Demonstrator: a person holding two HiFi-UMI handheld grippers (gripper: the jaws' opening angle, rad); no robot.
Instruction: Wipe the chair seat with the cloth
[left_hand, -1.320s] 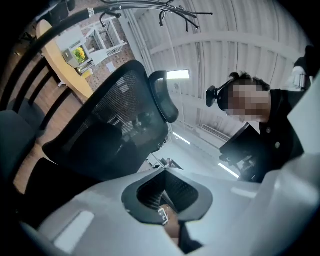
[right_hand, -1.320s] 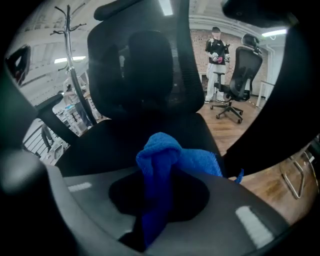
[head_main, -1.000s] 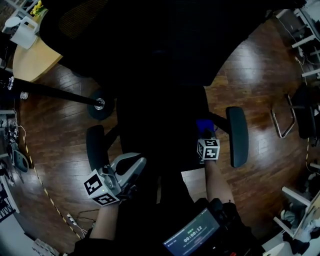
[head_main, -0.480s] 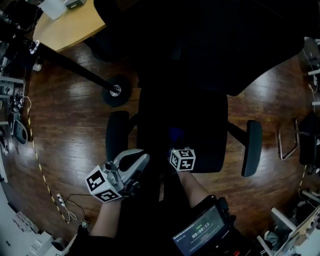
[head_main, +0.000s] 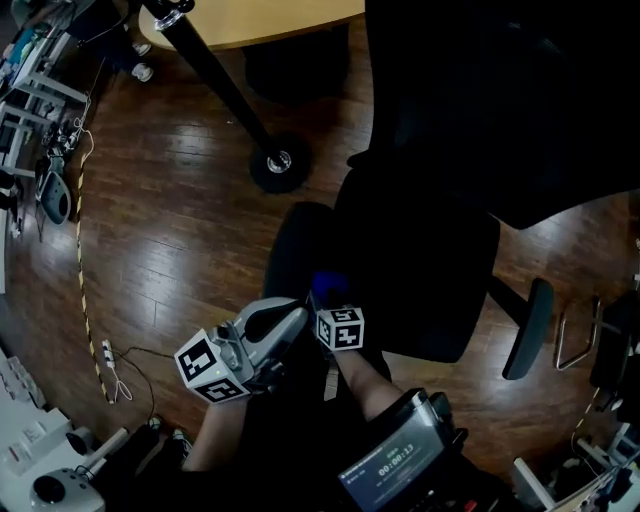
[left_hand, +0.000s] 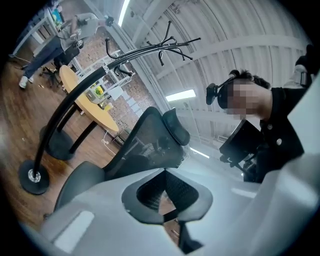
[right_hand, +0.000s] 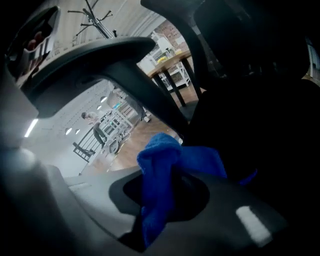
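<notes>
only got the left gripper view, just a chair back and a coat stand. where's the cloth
Observer: The blue cloth is pinched in the right gripper.
Operator: is it on the seat yet
Observer: The head view puts it at the edge of the seat, beside an armrest. It is too dark there to tell whether they touch.
Operator: and where's mine
Observer: The left gripper is off the seat, next to that armrest, on the person's side.
</notes>
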